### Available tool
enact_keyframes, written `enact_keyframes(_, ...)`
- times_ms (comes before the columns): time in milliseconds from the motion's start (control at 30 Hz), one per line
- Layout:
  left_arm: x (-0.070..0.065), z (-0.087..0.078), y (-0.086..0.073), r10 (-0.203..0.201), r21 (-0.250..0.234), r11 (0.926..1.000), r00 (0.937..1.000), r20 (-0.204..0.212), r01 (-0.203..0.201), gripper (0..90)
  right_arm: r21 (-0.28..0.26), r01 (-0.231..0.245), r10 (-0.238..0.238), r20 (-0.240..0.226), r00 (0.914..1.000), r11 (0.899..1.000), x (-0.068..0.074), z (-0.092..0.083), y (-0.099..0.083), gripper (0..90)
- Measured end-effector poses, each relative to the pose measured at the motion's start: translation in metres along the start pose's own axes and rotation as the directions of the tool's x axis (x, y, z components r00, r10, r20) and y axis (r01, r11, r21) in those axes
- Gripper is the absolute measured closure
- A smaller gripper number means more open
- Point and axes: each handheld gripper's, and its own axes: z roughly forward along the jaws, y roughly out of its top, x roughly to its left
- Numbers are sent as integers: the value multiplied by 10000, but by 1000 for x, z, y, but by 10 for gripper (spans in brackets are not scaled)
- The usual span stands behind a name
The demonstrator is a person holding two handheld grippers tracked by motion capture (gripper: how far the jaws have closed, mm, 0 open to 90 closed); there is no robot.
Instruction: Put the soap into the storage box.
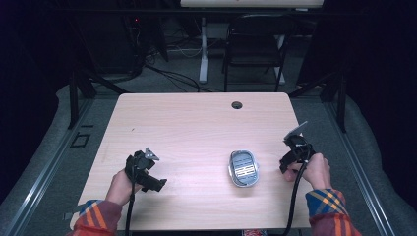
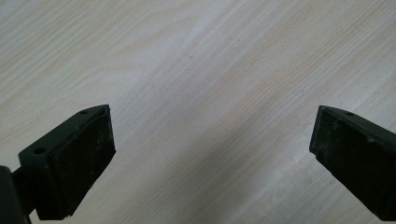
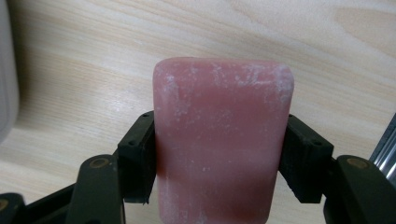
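Note:
A pink bar of soap (image 3: 222, 140) with a dusty white bloom sits between the two black jaws of my right gripper (image 3: 217, 156), which is shut on its sides. In the high view my right gripper (image 1: 290, 157) hovers at the table's right edge, just right of a grey soap dish (image 1: 244, 168) with a slatted insert. The dish's pale rim (image 3: 7, 79) shows at the left edge of the right gripper view. My left gripper (image 1: 150, 179) is over the front left of the table. Its jaws stand wide apart over bare wood (image 2: 212, 140), with nothing between them.
The light wooden table (image 1: 196, 128) has a round cable hole (image 1: 237, 105) near its far edge. A black folding chair (image 1: 255, 46) and a white desk leg (image 1: 203, 49) stand beyond it on the grey floor.

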Motion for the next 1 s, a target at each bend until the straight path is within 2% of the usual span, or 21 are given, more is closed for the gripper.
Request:
enact_keyframes(33,0,0,0,3,0,10000,10000,0,-3,1,-137,-83,82,-27,10000,9999,1,0,-1,371)
enact_keyframes(200,0,0,0,1,-6,10000,10000,19,-1,1,162,240,-240,-25,9997,9996,5,-4,0,372)
enact_keyframes(267,0,0,0,-8,-26,10000,10000,-30,8,1,-23,158,-158,-117,9998,9999,7,-4,0,372)
enact_keyframes(467,0,0,0,5,-16,10000,10000,18,-5,1,-38,473,-473,-128,9988,9989,15,-13,2,372)
enact_keyframes(533,-1,0,0,6,-27,10000,10000,-15,-7,1,-214,474,-477,-106,9988,9986,19,-14,1,372)
enact_keyframes(600,0,0,0,8,26,10000,10000,24,-8,1,25,807,-807,-38,9967,9967,22,-18,3,372)
enact_keyframes(667,0,0,0,9,-4,10000,10000,22,-9,1,92,870,-869,-23,9962,9962,22,-19,3,372)
enact_keyframes(700,0,0,0,13,1,10000,10000,27,-13,1,-83,698,-698,-76,9975,9975,24,-19,2,372)
enact_keyframes(900,0,0,0,18,16,10000,10000,9,-18,1,32,943,-943,-58,9955,9955,29,-23,3,373)
enact_keyframes(1000,0,0,0,8,9,10000,10000,8,-8,1,-191,839,-840,-57,9965,9963,32,-24,3,372)
